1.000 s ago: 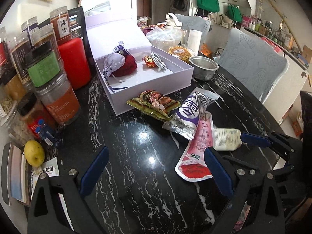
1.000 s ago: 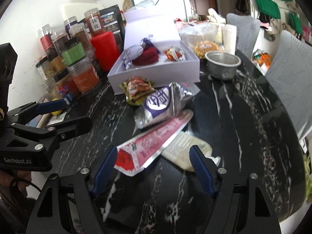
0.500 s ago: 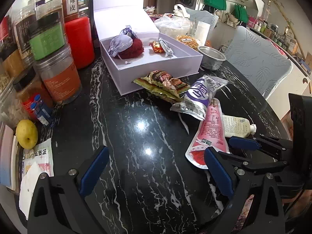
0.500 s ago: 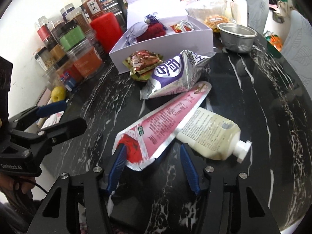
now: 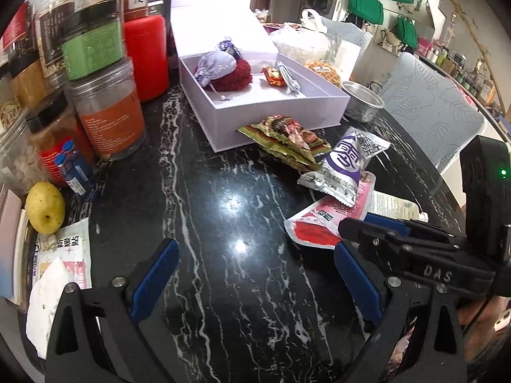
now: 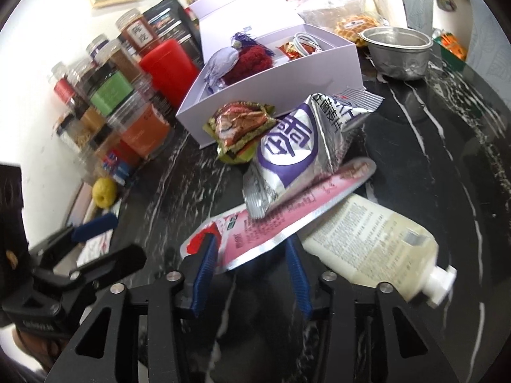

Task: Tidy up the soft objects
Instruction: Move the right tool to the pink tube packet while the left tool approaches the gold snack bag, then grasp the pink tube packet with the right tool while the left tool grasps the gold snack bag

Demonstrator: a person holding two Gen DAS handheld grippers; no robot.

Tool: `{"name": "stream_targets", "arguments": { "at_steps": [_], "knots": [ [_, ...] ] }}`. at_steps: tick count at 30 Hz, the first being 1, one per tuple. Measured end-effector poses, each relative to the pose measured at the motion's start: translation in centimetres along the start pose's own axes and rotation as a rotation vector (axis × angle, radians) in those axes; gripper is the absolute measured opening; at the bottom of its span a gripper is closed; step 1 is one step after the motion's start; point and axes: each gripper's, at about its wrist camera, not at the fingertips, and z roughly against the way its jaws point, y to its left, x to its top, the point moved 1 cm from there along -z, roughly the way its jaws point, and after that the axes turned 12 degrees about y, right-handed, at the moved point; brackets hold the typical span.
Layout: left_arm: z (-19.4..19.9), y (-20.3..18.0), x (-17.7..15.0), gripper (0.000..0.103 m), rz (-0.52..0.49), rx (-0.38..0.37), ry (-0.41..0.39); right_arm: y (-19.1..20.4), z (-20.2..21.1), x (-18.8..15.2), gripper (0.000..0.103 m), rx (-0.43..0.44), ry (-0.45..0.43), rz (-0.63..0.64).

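Your right gripper (image 6: 252, 274) has advanced onto the pink pouch (image 6: 281, 220); its jaws have just been closing, the pouch's near end between them, contact unclear. In your left view, the left gripper (image 5: 252, 284) gapes wide over bare black marble table (image 5: 223, 287).

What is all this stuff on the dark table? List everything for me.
pink pouch: one, pink and silver, nearest end between the right jaws
cream tube: one, pale yellow, partly under the pouch
purple packet: one, purple and silver, lying on the pouch
green snack wrapper: one, green and red, against the box
white box: one, open, holding a red pompom and small items
metal bowl: one, silver, right of box
jars: several, left edge
yellow fruit: one, near jars
left gripper: jaws open, empty
right gripper: jaws have just been closing around the pouch end
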Motion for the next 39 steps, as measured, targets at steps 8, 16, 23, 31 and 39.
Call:
{"name": "stream_targets", "arguments": {
  "at_steps": [8,16,23,31,39],
  "knots": [
    [0.0,1.0,0.0,0.099,0.03,0.017,0.003,0.5,-1.1,1.5,0.042,-0.018,-0.056,-0.028],
    [0.2,1.6,0.1,0.099,0.043,0.027,-0.006,0.4,-1.5,2.0,0.03,-0.033,-0.068,-0.038],
    [0.5,1.6,0.8,0.099,0.058,-0.002,-0.029,-0.9,-0.2,1.2,0.02,0.022,-0.063,-0.081],
    [0.4,-0.1,2.8,0.099,0.031,-0.045,-0.061,-2.4,2.9,0.2,0.012,0.015,-0.102,-0.104],
    [-0.2,-2.4,5.4,0.099,-0.017,-0.051,-0.099,-4.7,4.8,-0.2,0.011,0.053,-0.128,-0.161]
  ]
}}
